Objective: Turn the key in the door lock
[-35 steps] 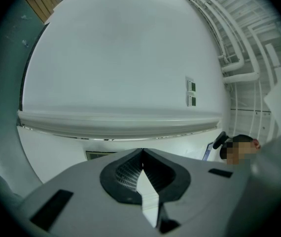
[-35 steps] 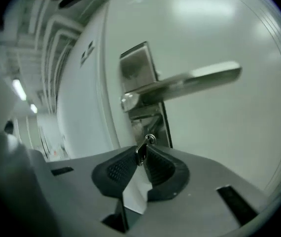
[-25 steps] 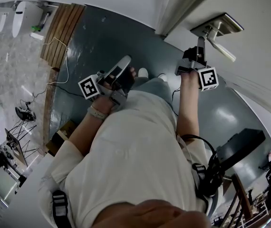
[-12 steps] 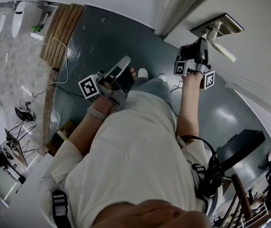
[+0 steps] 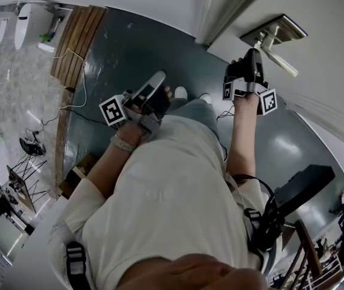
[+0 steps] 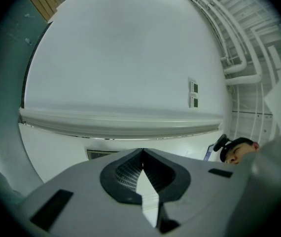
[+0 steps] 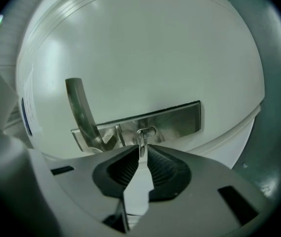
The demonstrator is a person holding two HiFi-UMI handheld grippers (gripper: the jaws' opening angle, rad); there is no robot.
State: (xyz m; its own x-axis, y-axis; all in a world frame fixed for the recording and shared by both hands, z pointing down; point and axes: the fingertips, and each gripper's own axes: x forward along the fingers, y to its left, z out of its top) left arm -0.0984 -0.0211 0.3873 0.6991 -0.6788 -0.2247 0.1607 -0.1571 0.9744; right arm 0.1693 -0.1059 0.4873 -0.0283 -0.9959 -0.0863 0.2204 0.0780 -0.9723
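Protruding from the keyhole in the metal lock plate, the key sits just beside the root of the door handle. The right gripper is clenched on the key, jaws pressed flat against it.

Assessment: insertion and grasp are complete. The plate lies sideways in the right gripper view, which suggests the tool is rolled and rotation is under way; bolt position cannot be determined. Remaining: finish the turn, then let go.

The left gripper is closed on nothing and held at the person's waist, well apart from the door. The handle lever stands near the right gripper and may limit wrist roll. A cable lies on the floor.
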